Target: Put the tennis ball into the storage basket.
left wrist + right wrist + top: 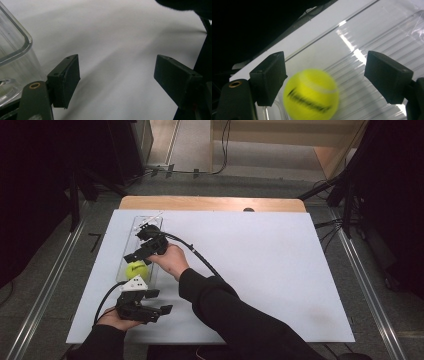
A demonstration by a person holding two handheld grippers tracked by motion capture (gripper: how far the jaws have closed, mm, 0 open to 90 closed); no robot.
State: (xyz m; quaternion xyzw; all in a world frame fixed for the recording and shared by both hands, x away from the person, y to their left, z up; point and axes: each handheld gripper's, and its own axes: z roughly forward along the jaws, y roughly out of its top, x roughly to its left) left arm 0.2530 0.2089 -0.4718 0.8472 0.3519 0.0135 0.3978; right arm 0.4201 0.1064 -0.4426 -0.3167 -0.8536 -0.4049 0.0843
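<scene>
Right gripper view: ball in clear tray, between right gripper jaws, wide apart, holding nothing. Left gripper likewise wide, empty. Risk: ball rolls off if nudged.

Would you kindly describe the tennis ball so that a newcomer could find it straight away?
Start from the white board covering the table, then find the clear plastic tray along its left side. The tennis ball lies at the tray's near end, between the two black grippers; it is the one bright yellow-green thing there.

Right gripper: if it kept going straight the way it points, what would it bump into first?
Probably the tennis ball. It sits in the clear tray, just ahead of the open right gripper, though blur makes the gap hard to judge.
</scene>
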